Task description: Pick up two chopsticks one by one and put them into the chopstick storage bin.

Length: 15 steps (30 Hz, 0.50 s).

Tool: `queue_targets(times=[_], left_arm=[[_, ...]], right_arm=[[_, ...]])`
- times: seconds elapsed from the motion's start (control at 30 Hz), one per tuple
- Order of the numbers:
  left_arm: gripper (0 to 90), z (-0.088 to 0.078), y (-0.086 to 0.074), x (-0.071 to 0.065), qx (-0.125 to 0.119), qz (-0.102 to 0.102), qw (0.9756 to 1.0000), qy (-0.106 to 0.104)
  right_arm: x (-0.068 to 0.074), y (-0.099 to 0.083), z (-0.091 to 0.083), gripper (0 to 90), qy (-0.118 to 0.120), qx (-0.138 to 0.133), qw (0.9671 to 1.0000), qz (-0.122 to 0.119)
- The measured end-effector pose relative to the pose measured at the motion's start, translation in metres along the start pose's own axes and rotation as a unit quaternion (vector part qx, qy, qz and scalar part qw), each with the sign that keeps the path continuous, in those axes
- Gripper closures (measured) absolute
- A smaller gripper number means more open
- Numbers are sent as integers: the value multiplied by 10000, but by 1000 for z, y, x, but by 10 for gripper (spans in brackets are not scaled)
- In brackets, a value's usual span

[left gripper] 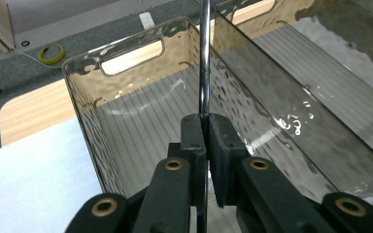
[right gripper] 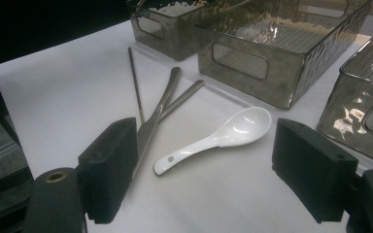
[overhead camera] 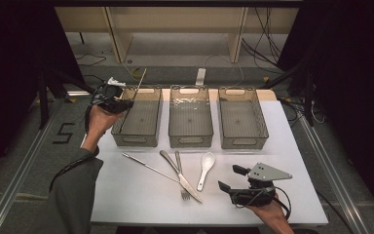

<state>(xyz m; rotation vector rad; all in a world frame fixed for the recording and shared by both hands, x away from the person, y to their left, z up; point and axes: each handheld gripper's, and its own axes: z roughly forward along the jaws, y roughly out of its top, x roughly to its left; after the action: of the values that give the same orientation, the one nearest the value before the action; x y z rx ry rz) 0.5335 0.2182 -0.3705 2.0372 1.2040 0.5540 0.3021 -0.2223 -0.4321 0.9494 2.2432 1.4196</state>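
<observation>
High view: left gripper [overhead camera: 118, 101] clenched on metal chopstick [overhead camera: 139, 84] over left bin [overhead camera: 137, 134], stick tilted, long axis pointing up and away. Middle bin [overhead camera: 190, 131] just beside. Right gripper [overhead camera: 233, 179] released, hovering near white spoon [overhead camera: 205, 169]; knife [overhead camera: 180, 175], fork [overhead camera: 181, 175], second chopstick [overhead camera: 148, 166] on surface [overhead camera: 141, 200].

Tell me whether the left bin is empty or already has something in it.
Empty: the left bin shows only its bare ribbed floor. The chopstick is clamped in the left gripper above it, not yet dropped in.
</observation>
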Motion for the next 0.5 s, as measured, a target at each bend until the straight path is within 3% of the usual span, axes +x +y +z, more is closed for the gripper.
queue_targets(times=[0.33,0.5], left_arm=[[846,11,-10,0,212,105,9997,90],[842,14,-15,1,217,26,9997,114]], right_arm=[[0,0,1,258,-1,18,10000,-4],[0,0,1,258,5,35,10000,-11]])
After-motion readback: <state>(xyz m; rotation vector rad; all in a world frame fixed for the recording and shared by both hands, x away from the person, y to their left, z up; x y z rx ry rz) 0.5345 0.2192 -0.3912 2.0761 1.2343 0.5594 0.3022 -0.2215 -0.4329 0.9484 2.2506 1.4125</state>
